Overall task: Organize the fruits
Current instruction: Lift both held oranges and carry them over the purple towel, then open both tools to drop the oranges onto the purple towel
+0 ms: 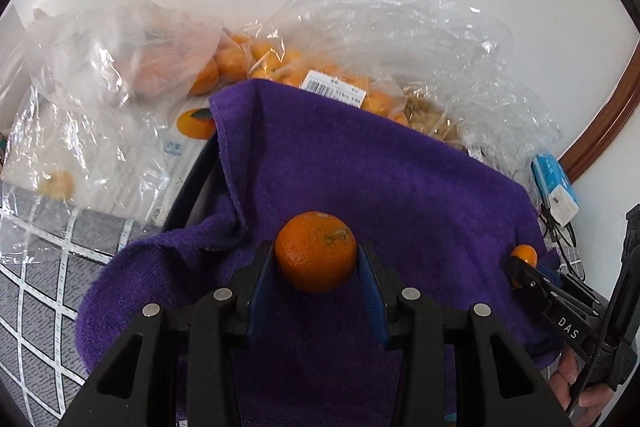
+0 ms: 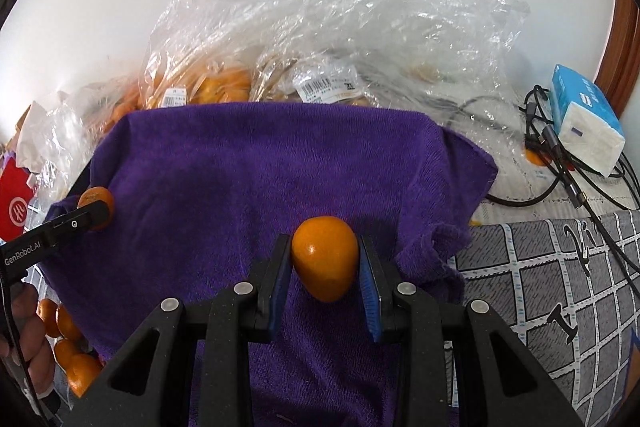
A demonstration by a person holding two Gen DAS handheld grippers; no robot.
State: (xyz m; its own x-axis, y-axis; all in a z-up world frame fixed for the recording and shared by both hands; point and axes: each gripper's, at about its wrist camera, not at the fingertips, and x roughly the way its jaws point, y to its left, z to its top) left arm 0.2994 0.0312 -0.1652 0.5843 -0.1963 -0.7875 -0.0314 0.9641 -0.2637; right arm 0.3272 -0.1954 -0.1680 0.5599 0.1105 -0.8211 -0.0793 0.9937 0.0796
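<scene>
— So, what has each gripper got?

— Both are closed on fruit. The left gripper point(image 1: 316, 255) has its blue pads pressed against either side of a round mandarin point(image 1: 315, 251) with a rough, dimpled skin and a brownish scar near the top. The right gripper point(image 2: 325, 255) pinches a smoother, more egg-shaped mandarin point(image 2: 325, 258) the same way. Neither pair of jaws is open wider than the fruit it holds.

— Where are the two fruits?

— Each sits between its fingertips above a purple towel point(image 1: 360, 179). Whether the fruits touch the cloth, I cannot tell. The towel is draped over something dark-rimmed that shows only at its left edge.

— Can each camera see the other tool?

— Yes. From the left wrist, the right gripper comes in at the right edge with its orange fruit at the tip, and a hand point(image 1: 576, 383) shows below it. From the right wrist, the left gripper comes in at the left edge, again with fruit at its tip.

— What lies around the towel?

— Behind it, crumpled clear plastic bags point(image 2: 320, 27) with more mandarins inside and barcode labels. A pack of tissues point(image 2: 588, 123) and dark cables point(image 2: 560, 183) lie to the right, on a grey checked cloth point(image 2: 552, 275). Several loose mandarins point(image 2: 68, 347) lie at the lower left in the right wrist view.
</scene>
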